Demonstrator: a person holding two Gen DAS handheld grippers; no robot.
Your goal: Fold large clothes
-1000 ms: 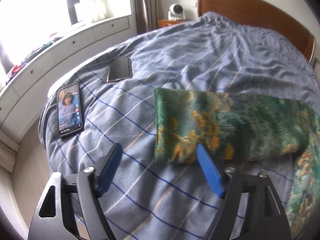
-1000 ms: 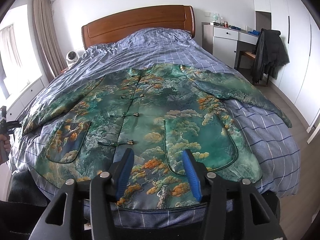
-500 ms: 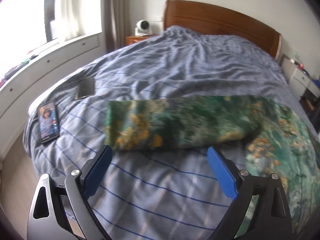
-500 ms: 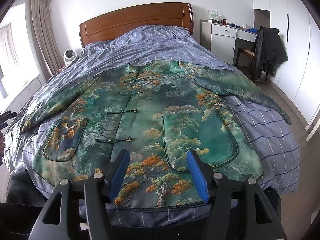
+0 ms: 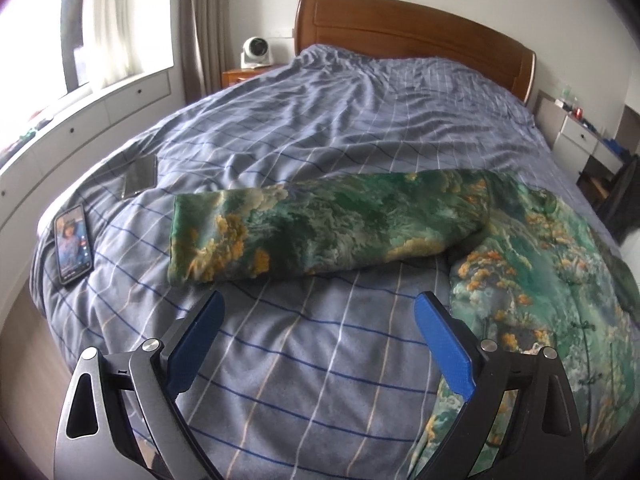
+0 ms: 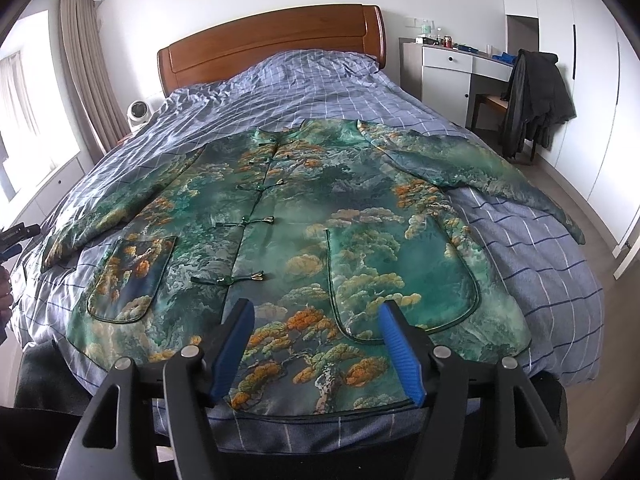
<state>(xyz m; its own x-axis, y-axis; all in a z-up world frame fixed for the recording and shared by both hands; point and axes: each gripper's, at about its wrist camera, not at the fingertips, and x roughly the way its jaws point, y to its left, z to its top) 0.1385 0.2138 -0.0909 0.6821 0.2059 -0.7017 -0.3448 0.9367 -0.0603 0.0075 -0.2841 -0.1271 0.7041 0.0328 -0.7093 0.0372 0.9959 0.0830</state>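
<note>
Because the green jacket lies spread face up across the foot half of the bed, buttons closed and both sleeves out to the sides, it looks laid ready for a first fold; no fold is made yet. Its hem sits at the bed's near edge, collar toward 12 o'clock. The left sleeve stretches flat toward 9 o'clock, cuff end free on the cover, probably so it can be taken and laid over the body.

The left gripper hangs over bare cover just short of that sleeve, jaws spread wide after opening further, nothing between them. The right gripper hovers over the hem at 6 o'clock, jaws apart and just now widening, fabric under them but not pinched. My reading: the sleeve goes first, the hem waits.

The surface is a soft blue checked cover, creased, likely to drag with the cloth. A lit phone and a dark tablet lie near the bed's edge at 9 to 10 o'clock, beyond the cuff. A wooden headboard stands at 12 o'clock, a small white fan at 11 o'clock and a desk with a dark coat on a chair at 2 o'clock.
</note>
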